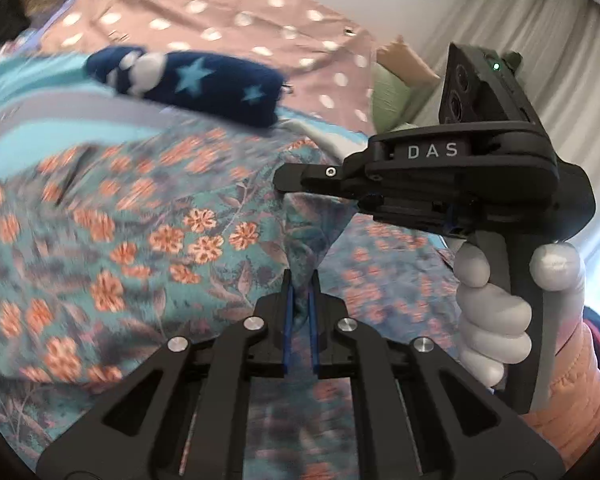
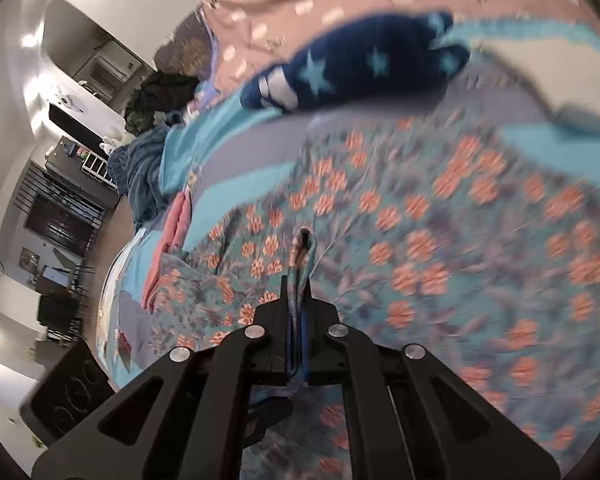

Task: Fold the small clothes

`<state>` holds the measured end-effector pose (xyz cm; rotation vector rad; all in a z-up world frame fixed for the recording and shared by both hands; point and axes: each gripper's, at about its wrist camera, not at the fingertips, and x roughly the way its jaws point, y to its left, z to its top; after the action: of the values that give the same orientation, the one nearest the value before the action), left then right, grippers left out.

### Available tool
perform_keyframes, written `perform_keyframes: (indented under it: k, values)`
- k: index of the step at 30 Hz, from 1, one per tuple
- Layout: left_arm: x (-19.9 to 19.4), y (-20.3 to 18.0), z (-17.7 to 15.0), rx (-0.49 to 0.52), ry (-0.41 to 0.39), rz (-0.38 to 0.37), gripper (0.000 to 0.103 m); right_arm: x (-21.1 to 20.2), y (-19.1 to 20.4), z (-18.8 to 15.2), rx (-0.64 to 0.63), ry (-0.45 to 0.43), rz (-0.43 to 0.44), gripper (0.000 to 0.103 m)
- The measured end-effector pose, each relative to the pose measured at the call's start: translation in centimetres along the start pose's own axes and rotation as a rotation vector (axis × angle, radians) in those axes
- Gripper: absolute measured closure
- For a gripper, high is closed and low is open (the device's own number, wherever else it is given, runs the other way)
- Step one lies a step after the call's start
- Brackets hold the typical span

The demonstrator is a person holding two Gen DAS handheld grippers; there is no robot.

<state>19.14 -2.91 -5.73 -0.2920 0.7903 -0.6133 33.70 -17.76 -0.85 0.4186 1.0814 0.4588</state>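
Note:
A teal floral garment (image 1: pixel 148 216) with orange flowers is spread over the bed and held up by both grippers. My left gripper (image 1: pixel 301 280) is shut on a fold of the garment. My right gripper (image 2: pixel 299 284) is shut on another edge of it (image 2: pixel 420 240); a loop of cloth sticks out past the fingertips. The right gripper also shows in the left wrist view (image 1: pixel 288 182), held by a gloved hand (image 1: pixel 492 320), pinching the cloth just above and right of my left one. A folded navy piece with light stars (image 1: pixel 204 80) lies beyond the garment, and shows in the right wrist view (image 2: pixel 356 68).
A pink sheet with white dots (image 1: pixel 236 12) covers the far bed. A light blue and grey blanket (image 2: pixel 236 140) lies under the garment. Dark clothes (image 2: pixel 160 92) are heaped at the bed's edge, with blue cloth (image 2: pixel 136 176) below. Curtains (image 1: pixel 560 40) hang at right.

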Motion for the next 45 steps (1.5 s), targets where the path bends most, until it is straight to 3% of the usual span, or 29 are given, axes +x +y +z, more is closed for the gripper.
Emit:
perform_keyframes:
  k: [8, 17, 19, 21, 23, 27, 30, 33, 38, 41, 42, 45]
  values:
    - [3.9, -8.0, 1.2, 0.140, 0.051, -0.050, 0.098, -7.4, -5.5, -0.4, 0.014, -0.119, -0.074, 0.100]
    - [8.4, -9.6, -1.1, 0.155, 0.136, -0.009, 0.094, -6.9, -11.6, -2.3, 0.083, -0.110, -0.103, 0.100]
    - [8.8, -9.8, -1.2, 0.160, 0.138, -0.007, 0.088, -7.2, -11.9, -2.4, 0.082, -0.122, -0.098, 0.100]
    - [8.8, -10.1, -1.4, 0.167, 0.143, -0.017, 0.067, -7.5, -12.1, -2.4, 0.071, -0.140, -0.081, 0.099]
    - [8.7, -10.5, -1.7, 0.186, 0.146, -0.020, 0.054, -7.9, -12.4, -2.3, 0.065, -0.160, -0.084, 0.096]
    - [6.9, -10.4, -2.6, 0.247, 0.141, 0.020, 0.042, -8.6, -14.0, -2.5, 0.094, -0.175, -0.153, 0.092]
    - [4.1, -8.8, -2.9, 0.267, 0.099, 0.078, 0.041, -9.3, -15.3, -3.3, 0.123, -0.172, -0.163, 0.092]
    - [0.2, -5.3, -2.6, 0.225, 0.041, 0.160, 0.040, -9.6, -15.2, -4.2, 0.116, -0.159, -0.158, 0.092]
    - [-7.8, 3.7, -2.4, 0.054, -0.100, 0.396, 0.037, -9.2, -11.8, -6.1, -0.005, -0.097, -0.113, 0.090]
    - [-11.2, 8.0, -3.3, -0.033, -0.121, 0.479, 0.035, -8.0, -9.5, -7.5, -0.085, -0.037, -0.092, 0.074]
    - [-12.0, 9.7, -3.7, -0.066, -0.108, 0.494, 0.035, -7.6, -9.3, -7.8, -0.096, -0.022, -0.102, 0.065]
    - [-12.7, 12.4, -4.4, -0.101, -0.071, 0.469, 0.035, -5.4, -9.2, -8.4, -0.125, 0.052, -0.264, 0.065]
